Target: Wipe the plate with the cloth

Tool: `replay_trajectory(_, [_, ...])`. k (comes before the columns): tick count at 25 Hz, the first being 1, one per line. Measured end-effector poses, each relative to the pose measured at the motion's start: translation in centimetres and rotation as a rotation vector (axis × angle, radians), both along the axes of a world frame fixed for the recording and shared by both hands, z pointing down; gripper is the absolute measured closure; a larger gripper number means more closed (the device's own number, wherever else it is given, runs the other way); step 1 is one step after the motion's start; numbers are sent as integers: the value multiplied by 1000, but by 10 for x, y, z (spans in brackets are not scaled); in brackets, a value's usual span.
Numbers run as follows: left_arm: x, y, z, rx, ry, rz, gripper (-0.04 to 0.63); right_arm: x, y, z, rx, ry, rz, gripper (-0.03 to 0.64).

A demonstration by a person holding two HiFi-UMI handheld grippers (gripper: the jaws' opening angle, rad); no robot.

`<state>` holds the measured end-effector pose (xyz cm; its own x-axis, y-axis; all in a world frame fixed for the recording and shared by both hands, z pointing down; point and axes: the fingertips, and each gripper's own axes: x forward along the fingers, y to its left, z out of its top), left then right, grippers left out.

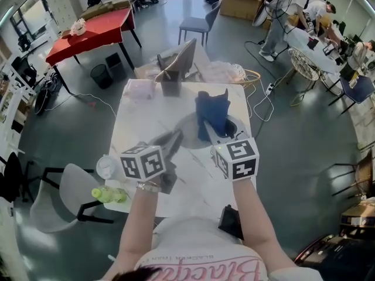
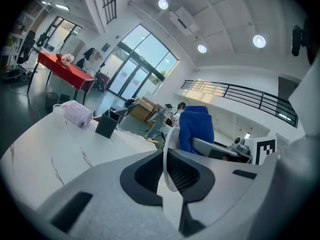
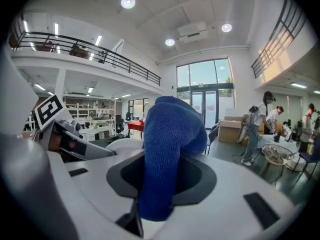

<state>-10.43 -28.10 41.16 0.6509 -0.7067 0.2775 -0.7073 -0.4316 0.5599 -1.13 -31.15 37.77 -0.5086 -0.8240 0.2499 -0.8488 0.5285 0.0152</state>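
At the centre of the head view, above the white table (image 1: 137, 127), the left gripper (image 2: 167, 178) is clamping the rim of the plate (image 2: 164, 151), which is showing edge-on as a thin white arc running up between the closed jaws. Toward the right of that frame the right gripper (image 3: 161, 184) is pinching the blue cloth (image 3: 172, 129), whose bunched bulk is standing up and folding over beyond the jaw tips. In the right gripper view a pale curved surface, probably the plate's face, is sitting at the cloth's left, near it; whether they are touching I cannot tell. The wiping looks to be only just getting under way. To do it well, the cloth's loose fold, not the hard jaw tips, should be meeting the plate's face, with strokes sweeping from the centre out to the rim. The left gripper is taking only a narrow bite on the rim, so pressure should be staying light and pushing toward the clamped side; otherwise the plate may be pivoting or slipping free.
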Motion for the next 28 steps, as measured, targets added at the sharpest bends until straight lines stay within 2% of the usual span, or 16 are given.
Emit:
replay_trajectory(10, [-2,5,-11,23,18,0,577,54,3,6,-25,1,135,502])
replay_trajectory(15, [-3,5,-16,51,12,-13,577,62,22,-13,60,-51,153,502])
replay_trajectory(19, [-5,7,-17,56,30,-32,577,45,44,-29,103,-68,95,500])
replay_trajectory(24, [-5,10,-22,61,45,-45,577,-2,64,-39,116,-80,-34,502])
replay_trajectory(28, [-2,12,-24,68,43,-45,577,-38,69,-27,91,-65,-118,500])
